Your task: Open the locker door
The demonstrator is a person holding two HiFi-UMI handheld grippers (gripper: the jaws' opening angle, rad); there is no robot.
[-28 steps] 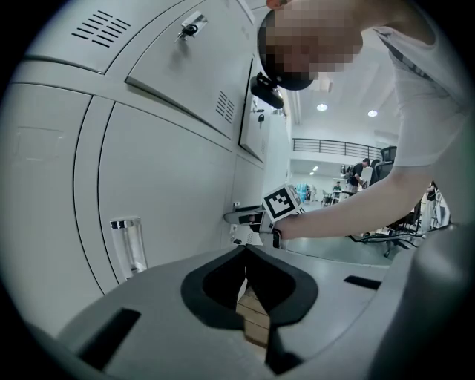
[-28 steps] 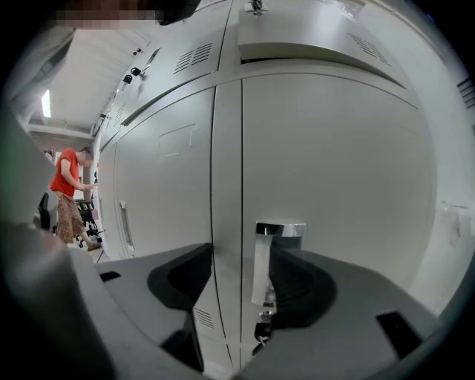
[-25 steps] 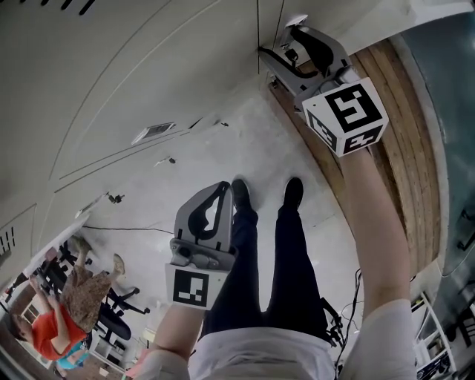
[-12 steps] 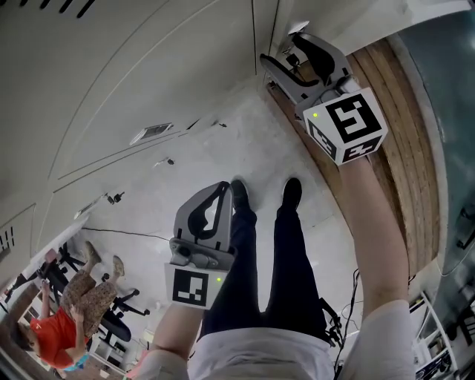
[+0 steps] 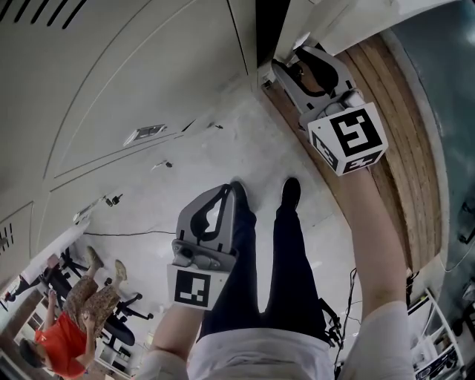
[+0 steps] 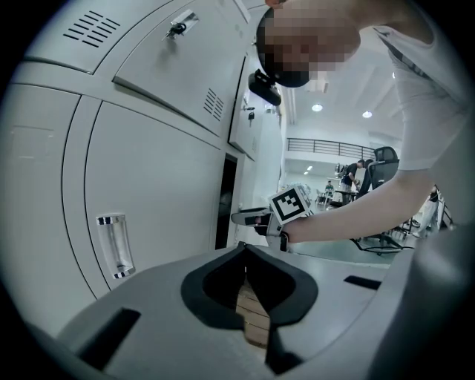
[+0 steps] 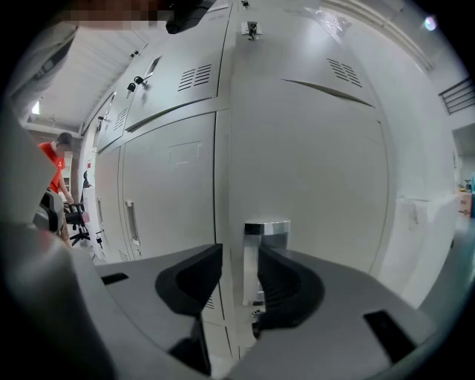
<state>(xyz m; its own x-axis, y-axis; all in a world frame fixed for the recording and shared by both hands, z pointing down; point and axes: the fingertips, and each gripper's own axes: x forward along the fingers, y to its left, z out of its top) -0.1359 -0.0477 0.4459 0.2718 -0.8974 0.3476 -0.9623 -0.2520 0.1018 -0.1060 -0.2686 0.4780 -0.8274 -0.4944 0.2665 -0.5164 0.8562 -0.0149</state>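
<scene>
My right gripper (image 5: 286,59) is at the near edge of the pale grey locker door (image 5: 334,16). A dark gap (image 5: 271,26) shows between that door and the locker beside it. In the right gripper view the door's metal handle (image 7: 266,245) stands between the jaws of this gripper (image 7: 239,256). The jaws have just been closing, and the right pad lies against the handle. My left gripper (image 5: 231,191) hangs low in front of my legs. Its tips meet, with nothing held (image 6: 245,249). The left gripper view also catches the right gripper (image 6: 246,217) at the door.
More shut lockers (image 5: 148,74) fill the wall on the left, one with a recessed handle (image 6: 115,245). A wooden floor strip (image 5: 401,126) runs at the right. My shoes (image 5: 291,191) stand on the pale floor. A person in red (image 5: 63,338) sits among office chairs at the lower left.
The dark gap at the door's edge has widened from a thin line to a broad slot. My right gripper has shifted a little right with the door. The left gripper stays put.
</scene>
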